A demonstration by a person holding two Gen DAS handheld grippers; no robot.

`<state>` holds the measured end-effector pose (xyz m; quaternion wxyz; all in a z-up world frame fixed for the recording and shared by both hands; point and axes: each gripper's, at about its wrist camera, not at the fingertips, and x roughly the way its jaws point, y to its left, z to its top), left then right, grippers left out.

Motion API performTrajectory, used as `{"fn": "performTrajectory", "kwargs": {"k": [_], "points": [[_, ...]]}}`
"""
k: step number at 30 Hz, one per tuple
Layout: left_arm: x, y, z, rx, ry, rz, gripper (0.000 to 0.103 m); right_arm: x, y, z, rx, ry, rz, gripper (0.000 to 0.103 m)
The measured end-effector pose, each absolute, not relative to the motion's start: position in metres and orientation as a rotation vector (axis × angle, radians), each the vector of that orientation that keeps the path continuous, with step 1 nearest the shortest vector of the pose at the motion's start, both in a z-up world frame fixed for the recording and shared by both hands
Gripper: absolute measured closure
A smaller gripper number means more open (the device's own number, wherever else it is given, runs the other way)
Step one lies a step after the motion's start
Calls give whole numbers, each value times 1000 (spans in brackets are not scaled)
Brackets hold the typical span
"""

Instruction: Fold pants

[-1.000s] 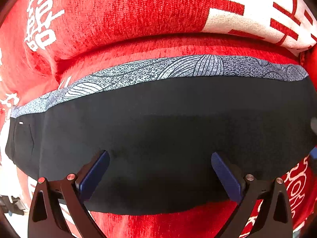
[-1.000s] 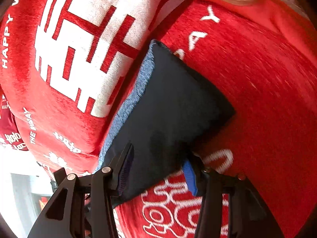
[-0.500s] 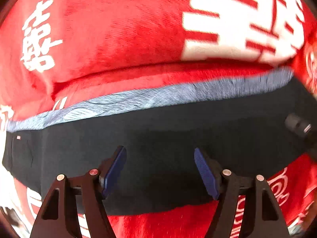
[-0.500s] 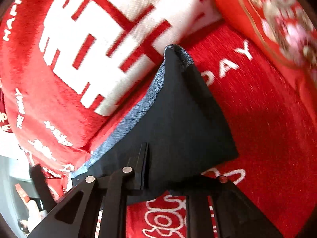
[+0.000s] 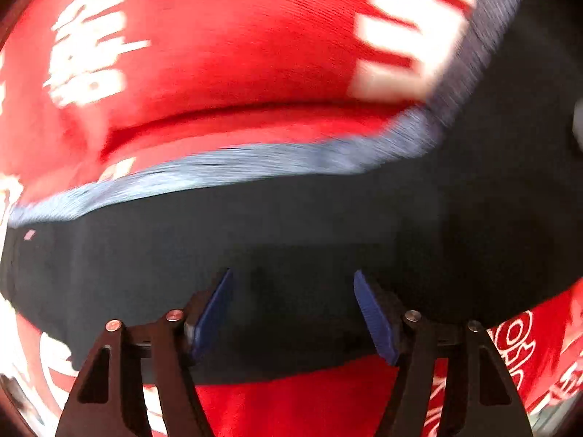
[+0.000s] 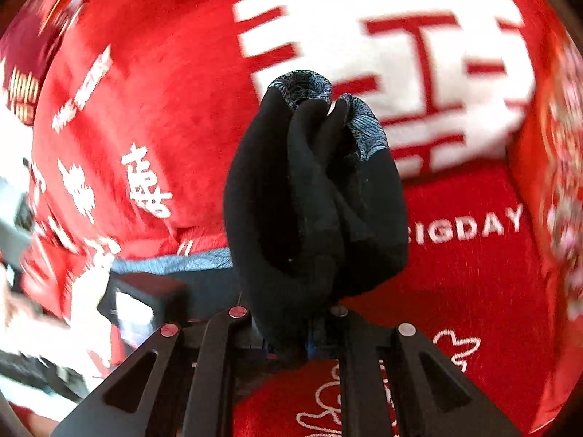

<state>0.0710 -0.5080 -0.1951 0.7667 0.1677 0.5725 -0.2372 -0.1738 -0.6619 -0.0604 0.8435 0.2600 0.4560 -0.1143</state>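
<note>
Left wrist view: the black pants (image 5: 291,225) lie spread on the red blanket (image 5: 226,73), their grey patterned waistband (image 5: 226,167) along the far edge. The left gripper (image 5: 293,313) hovers over the near edge, jaws open, pads clear of the cloth; they have just been closing from much wider, with fabric beneath but not pinched. The right end now rises out of frame.

Right wrist view: the right gripper (image 6: 304,342) is clamped on a bunched end of the pants (image 6: 313,204), which hang limp. A second ago that end lay flat. The cloth looks light, soft and floppy, so hems and waistband corners seem the best holds.
</note>
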Motion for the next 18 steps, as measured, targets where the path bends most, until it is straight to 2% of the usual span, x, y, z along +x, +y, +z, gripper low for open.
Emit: {"fn": "performTrajectory", "kwargs": {"k": [4,5,11,13,15,16,18], "points": [[112,-425,-186,337,1256,-405,31,-128,-593,-59,374,1031,-225,88],[121,-408,-188,347,1262,-382,25,-118,-577,-63,340,1049,-221,87],[179,-302,-211,365,1273,-215,24,-57,-468,-142,143,1222,-234,83],[183,-285,-221,367,1289,-204,24,-53,-439,-175,44,1298,-262,75],[189,-274,-230,365,1312,-198,24,-54,-409,-190,-156,1317,-298,71],[191,-269,-233,355,1321,-204,24,-59,-397,-188,-231,1299,-279,58],[191,-264,-237,337,1327,-221,24,-75,-385,-172,-238,1261,-176,39]]}}
